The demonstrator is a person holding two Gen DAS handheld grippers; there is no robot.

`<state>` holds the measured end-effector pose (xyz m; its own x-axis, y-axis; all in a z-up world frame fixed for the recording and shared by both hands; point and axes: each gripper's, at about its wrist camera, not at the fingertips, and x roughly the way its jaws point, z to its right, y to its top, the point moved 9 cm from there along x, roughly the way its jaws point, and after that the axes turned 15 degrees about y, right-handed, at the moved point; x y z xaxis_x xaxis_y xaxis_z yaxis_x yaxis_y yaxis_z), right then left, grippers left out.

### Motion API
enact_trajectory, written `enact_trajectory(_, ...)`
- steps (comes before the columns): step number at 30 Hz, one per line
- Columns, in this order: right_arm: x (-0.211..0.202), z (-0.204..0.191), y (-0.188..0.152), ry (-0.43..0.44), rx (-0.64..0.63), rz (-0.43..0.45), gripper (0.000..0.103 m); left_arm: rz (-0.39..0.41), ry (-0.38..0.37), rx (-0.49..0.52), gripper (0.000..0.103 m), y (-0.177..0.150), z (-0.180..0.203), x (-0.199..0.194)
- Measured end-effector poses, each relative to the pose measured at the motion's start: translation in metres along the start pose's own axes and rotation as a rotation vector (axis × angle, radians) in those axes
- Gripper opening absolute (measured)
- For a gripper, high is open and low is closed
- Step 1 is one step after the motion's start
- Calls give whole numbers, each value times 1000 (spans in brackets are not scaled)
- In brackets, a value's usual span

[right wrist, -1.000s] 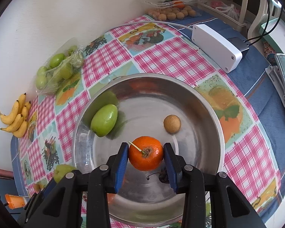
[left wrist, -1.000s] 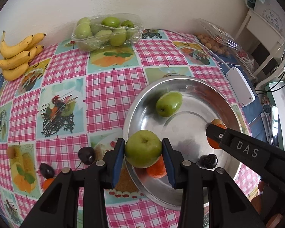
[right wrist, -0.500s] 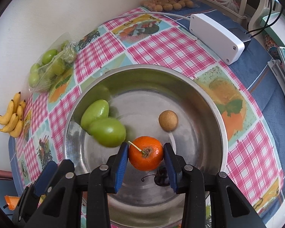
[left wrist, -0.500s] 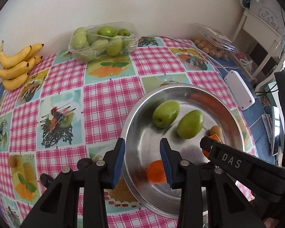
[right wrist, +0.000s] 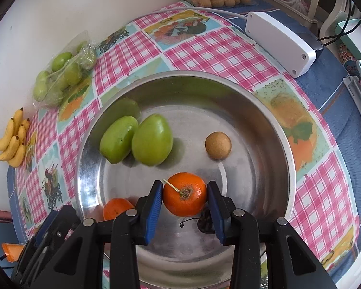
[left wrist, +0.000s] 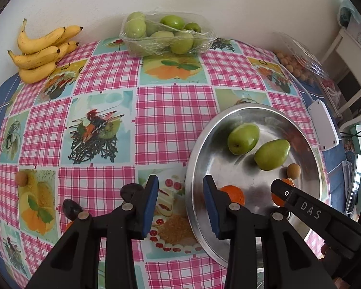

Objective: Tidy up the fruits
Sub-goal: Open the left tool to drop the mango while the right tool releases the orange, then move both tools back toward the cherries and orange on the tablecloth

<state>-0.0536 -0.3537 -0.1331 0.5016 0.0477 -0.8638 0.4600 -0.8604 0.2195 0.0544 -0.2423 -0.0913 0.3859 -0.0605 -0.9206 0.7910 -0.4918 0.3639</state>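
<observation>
Right gripper jaws clamped tangerine directly above bowl floor, stem tilted left. Left gripper jaws open, empty, straddling bowl's near rim; dark plums left of them on bench.

2 green fruits lie touching in steel bowl w/ small brown fruit + orange; stemmed mandarin gripped in right claw above bowl.
</observation>
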Motion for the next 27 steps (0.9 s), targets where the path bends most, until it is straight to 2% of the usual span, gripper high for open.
enact_trajectory(8, 3, 1, 0, -12, 3, -11, 42, -38, 0, -42, 43, 0, -9, 4)
enact_trajectory(10, 0, 1, 0, -3, -3, -6, 55, -46, -9, -57, 48, 0, -12, 6)
enact_trajectory(11, -3, 1, 0, -3, -6, -1, 65, -50, -11, -63, 48, 0, -13, 6)
enact_trajectory(14, -7, -3, 1, -10, -31, 8, 67, -59, -6, -82, 51, 0, -19, 7)
enact_trajectory(16, -8, -6, 1, -7, -43, 6, 70, -65, 3, -98, 65, -1, -24, 8)
enact_trajectory(21, -5, -14, 2, -6, -82, 5, 80, -78, 40, -151, 75, -1, -41, 13)
enact_trajectory(27, 0, -19, 1, 1, -111, -4, 91, -99, 74, -231, 78, -3, -65, 21)
